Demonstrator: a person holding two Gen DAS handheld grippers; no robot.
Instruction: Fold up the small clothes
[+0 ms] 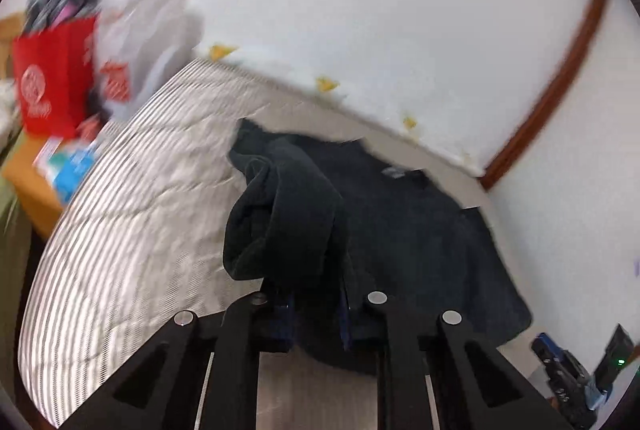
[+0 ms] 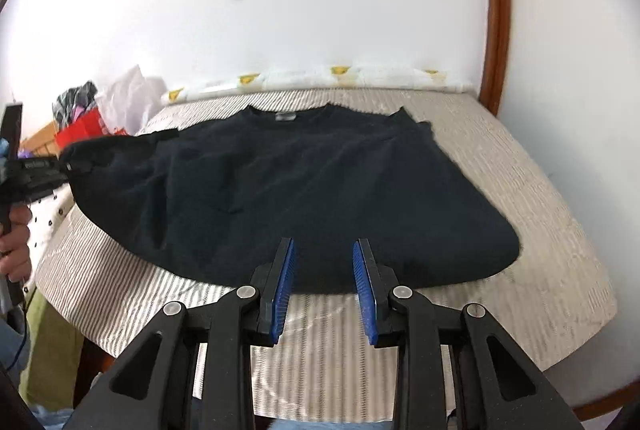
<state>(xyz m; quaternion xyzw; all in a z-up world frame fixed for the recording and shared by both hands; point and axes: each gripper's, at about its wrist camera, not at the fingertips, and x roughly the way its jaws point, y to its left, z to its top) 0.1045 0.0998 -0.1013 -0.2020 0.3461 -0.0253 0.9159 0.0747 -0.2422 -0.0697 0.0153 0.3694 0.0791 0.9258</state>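
Shirt (image 2: 320,190) lies flat on the bed (image 2: 540,230), left gripper (image 1: 316,306) clamped on its lifted sleeve (image 1: 280,214), apparently to fold it inward, right gripper (image 2: 324,270) spread, empty, over the hem

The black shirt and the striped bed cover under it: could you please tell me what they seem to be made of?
The black shirt looks like soft, matte knit cotton: it drapes limply where the left tool lifts its sleeve. The striped bed cover looks like thin woven fabric, puckered in fine ridges, possibly seersucker.
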